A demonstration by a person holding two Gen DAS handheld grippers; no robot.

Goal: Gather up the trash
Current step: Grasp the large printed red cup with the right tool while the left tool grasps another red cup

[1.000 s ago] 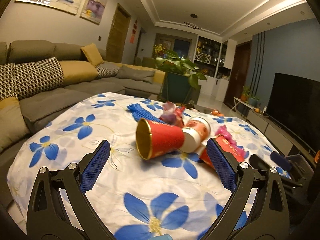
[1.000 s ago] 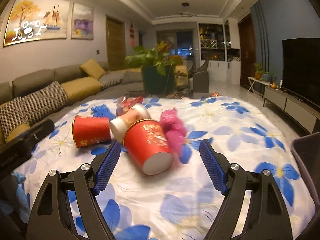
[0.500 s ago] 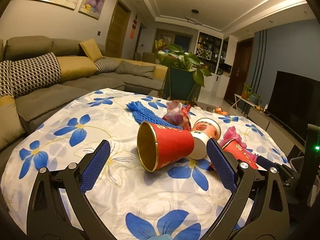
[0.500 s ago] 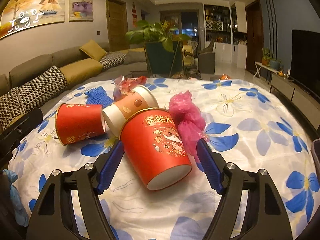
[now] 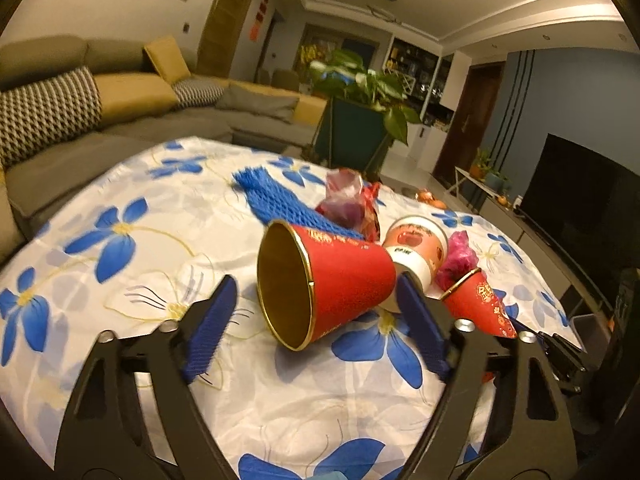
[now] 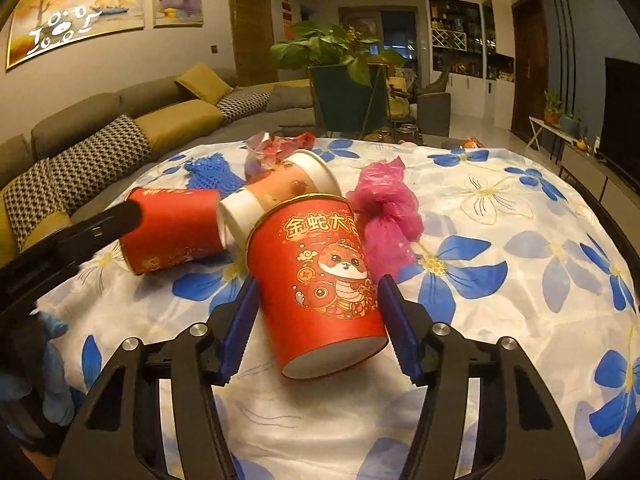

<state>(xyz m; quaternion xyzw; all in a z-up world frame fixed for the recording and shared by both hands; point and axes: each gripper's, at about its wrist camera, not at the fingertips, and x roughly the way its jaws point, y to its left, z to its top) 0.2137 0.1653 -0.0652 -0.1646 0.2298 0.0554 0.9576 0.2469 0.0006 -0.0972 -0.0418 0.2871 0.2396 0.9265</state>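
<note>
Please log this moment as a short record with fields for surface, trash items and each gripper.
surface: table under a white cloth with blue flowers
trash: two red paper cups, a peach and white cup, pink plastic bag, blue netting
left gripper: open, astride a red cup on its side, mouth toward the camera
right gripper: open, fingers flanking the snake-print red cup, base toward the camera

Two fisheye wrist cameras look low across a flower-print tabletop (image 5: 120, 248) toward a sofa (image 6: 132, 120) and a potted plant (image 6: 336, 52). The left view closes on a toppled red cup (image 5: 332, 284) from its open mouth; the right view, just beside it, sees another red cup (image 6: 320, 280). Both share the litter pile.
</note>
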